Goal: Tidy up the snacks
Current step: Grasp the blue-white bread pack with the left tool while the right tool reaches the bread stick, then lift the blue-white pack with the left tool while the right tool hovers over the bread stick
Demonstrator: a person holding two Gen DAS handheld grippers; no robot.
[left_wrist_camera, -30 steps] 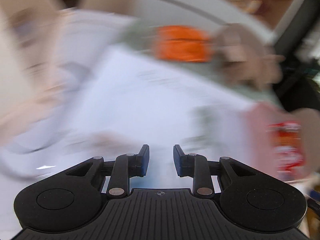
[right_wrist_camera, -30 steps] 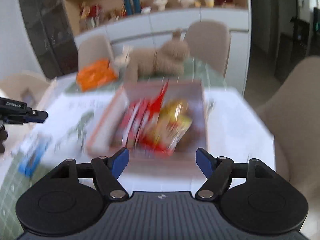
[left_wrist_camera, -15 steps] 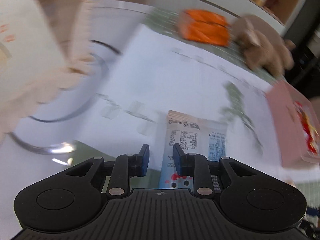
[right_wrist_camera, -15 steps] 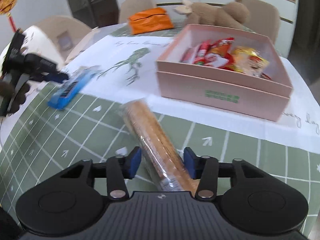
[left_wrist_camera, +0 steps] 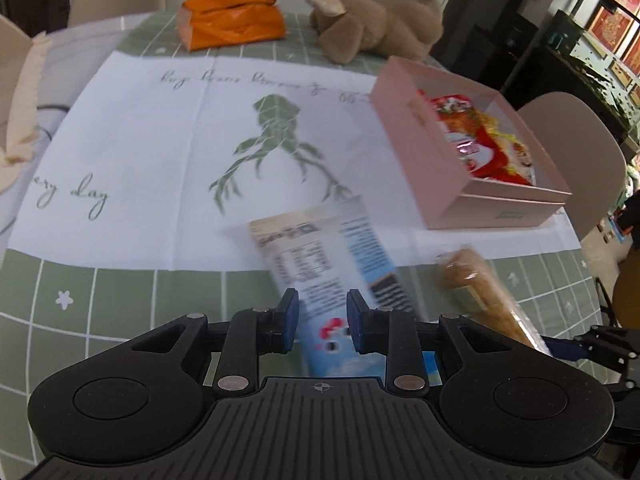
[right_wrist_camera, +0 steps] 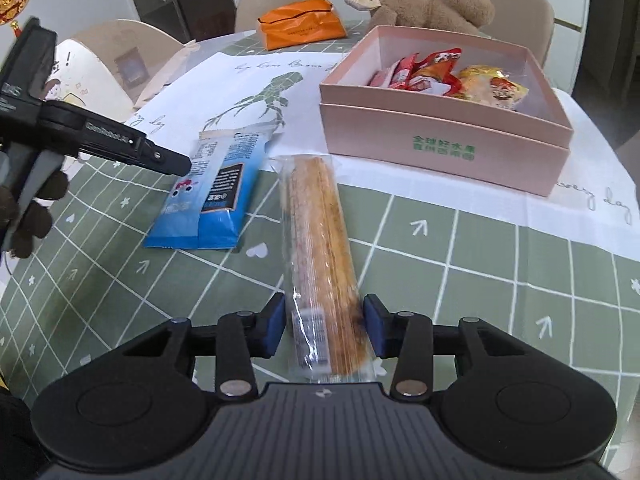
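Right gripper [right_wrist_camera: 324, 330] fingers just closed in, now pinching long biscuit roll in clear wrap [right_wrist_camera: 320, 256], lying on table [right_wrist_camera: 480, 264] just in front of pink box [right_wrist_camera: 440, 136]. Left gripper [left_wrist_camera: 320, 320] fingers narrow, straddling blue snack packet [left_wrist_camera: 332, 256] left of roll; can't tell if pads actually press it. Box front has green print, too small to read. Red and yellow packets [right_wrist_camera: 436, 72] inside box. Cloth under box says "every day" in script.
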